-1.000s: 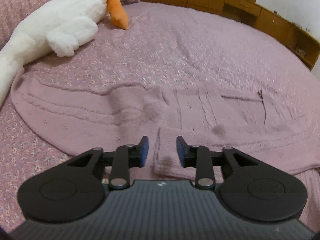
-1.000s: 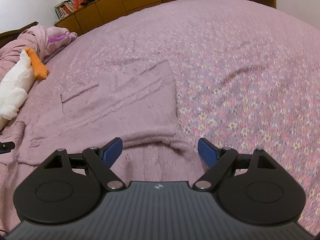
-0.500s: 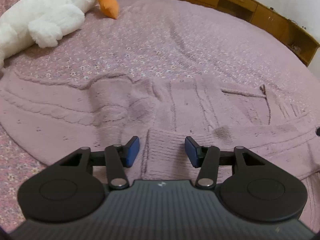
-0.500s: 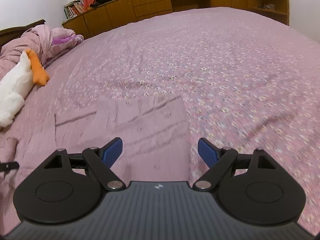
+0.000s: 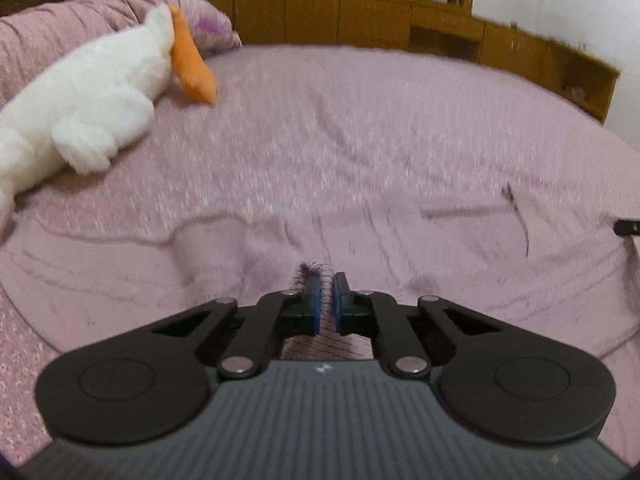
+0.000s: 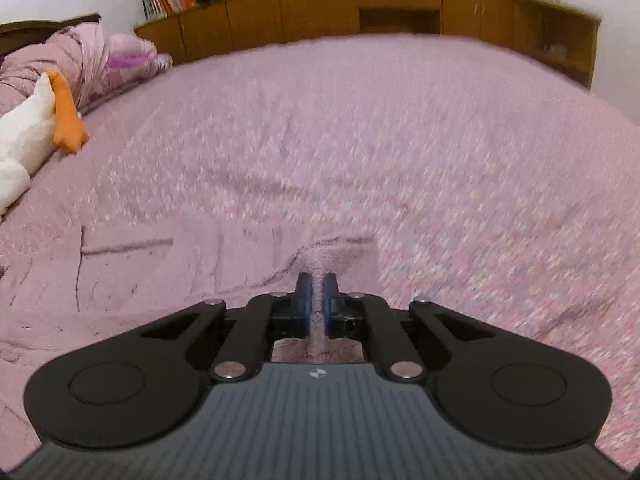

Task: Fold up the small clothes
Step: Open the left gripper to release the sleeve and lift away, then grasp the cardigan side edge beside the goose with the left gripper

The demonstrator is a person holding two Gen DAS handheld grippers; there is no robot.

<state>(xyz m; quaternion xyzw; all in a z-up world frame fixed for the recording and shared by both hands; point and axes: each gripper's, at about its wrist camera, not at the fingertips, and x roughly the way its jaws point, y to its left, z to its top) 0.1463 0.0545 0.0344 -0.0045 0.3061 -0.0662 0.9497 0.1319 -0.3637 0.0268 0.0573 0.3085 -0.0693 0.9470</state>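
Note:
A pink knitted sweater [image 5: 400, 248] lies spread on the pink floral bedspread [image 5: 360, 128]; it also shows in the right wrist view [image 6: 168, 272]. My left gripper [image 5: 327, 300] is shut on a ribbed edge of the sweater, which bunches up between the blue pads. My right gripper [image 6: 316, 300] is shut on another edge of the sweater, near its right side, and the fabric rises to the jaws. The tip of the right gripper shows at the right edge of the left wrist view [image 5: 628, 227].
A white plush goose with an orange beak [image 5: 100, 92] lies at the far left of the bed, also in the right wrist view [image 6: 36, 128]. Pink bedding [image 6: 80, 60] is heaped behind it. Wooden cabinets [image 5: 400, 28] run along the far side of the bed.
Both grippers were open over the sweater's edges and have now shut on the fabric. Both views have tilted up and are blurred by motion.

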